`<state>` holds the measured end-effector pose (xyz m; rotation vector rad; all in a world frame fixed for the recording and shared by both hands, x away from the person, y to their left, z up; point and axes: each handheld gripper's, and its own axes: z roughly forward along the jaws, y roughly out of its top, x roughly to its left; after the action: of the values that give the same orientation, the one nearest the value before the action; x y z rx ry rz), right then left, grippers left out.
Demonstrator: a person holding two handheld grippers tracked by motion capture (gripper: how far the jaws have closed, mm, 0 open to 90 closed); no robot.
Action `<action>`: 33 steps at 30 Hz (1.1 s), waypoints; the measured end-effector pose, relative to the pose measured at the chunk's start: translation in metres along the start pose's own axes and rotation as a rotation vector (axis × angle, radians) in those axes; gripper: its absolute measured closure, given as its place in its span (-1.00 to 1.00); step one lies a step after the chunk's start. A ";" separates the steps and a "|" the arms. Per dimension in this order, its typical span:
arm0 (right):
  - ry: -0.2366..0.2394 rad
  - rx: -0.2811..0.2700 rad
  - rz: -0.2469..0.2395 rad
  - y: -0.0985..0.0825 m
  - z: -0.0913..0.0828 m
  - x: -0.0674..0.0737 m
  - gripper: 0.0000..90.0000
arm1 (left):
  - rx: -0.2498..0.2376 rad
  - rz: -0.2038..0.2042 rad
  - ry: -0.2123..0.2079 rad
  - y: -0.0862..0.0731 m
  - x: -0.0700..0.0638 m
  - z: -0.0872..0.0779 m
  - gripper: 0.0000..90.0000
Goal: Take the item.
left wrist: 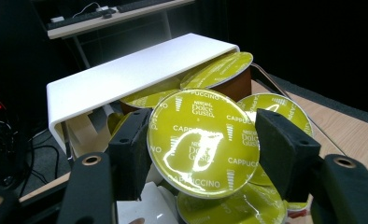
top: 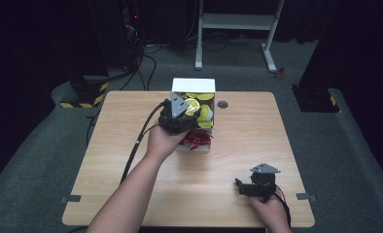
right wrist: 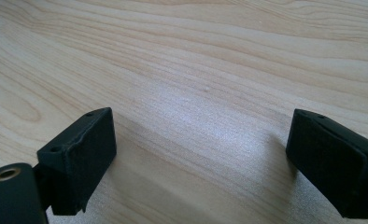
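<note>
My left gripper (left wrist: pixel 203 147) is shut on a round yellow-green coffee capsule (left wrist: pixel 203 142) printed "Cappuccino", both pads pressing its rim. It hangs just above the white box (left wrist: pixel 140 70), where several more green capsules (left wrist: pixel 273 109) lie. In the high view the left gripper (top: pixel 192 108) holds that capsule (top: pixel 193 105) over the white box (top: pixel 193 85) at the table's far middle. My right gripper (right wrist: pixel 201 158) stands open over bare wood, nothing between its jaws; in the high view the right gripper (top: pixel 239 185) rests near the front right of the table.
Red packets (top: pixel 196 140) lie at the near end of the box. A small dark round grommet (top: pixel 222 104) sits in the wooden table (top: pixel 257 145) right of the box. A cable (top: pixel 137 141) trails from the left gripper. A white desk frame (top: pixel 235 22) stands beyond.
</note>
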<state>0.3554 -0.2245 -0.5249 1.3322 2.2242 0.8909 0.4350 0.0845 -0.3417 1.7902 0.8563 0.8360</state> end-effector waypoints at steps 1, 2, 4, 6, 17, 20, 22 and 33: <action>0.000 0.000 0.000 0.000 0.000 0.000 -0.81 | -0.003 -0.004 -0.001 0.000 0.000 0.000 -0.12; 0.000 0.000 0.000 0.000 0.000 0.000 -0.81 | -0.005 -0.005 0.000 0.001 0.000 -0.001 -0.12; 0.000 0.000 0.001 0.000 0.000 0.000 -0.81 | -0.008 -0.006 0.000 0.001 0.001 -0.002 -0.12; 0.000 0.000 0.000 0.000 0.000 0.000 -0.81 | -0.015 -0.012 0.000 0.002 0.001 -0.003 -0.12; 0.000 0.000 0.000 0.000 0.000 0.000 -0.81 | -0.031 -0.030 -0.004 0.004 0.005 -0.008 -0.12; 0.000 0.000 0.000 0.000 0.000 0.000 -0.81 | -0.031 -0.032 -0.006 0.005 0.007 -0.009 -0.12; 0.000 0.000 0.000 0.000 0.000 0.000 -0.81 | -0.030 -0.035 -0.008 0.006 0.008 -0.011 -0.12; 0.000 0.002 0.002 0.000 0.000 0.000 -0.81 | -0.063 -0.077 -0.018 0.010 0.016 -0.025 -0.12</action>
<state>0.3554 -0.2243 -0.5249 1.3351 2.2242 0.8897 0.4244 0.1058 -0.3216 1.6970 0.8724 0.7883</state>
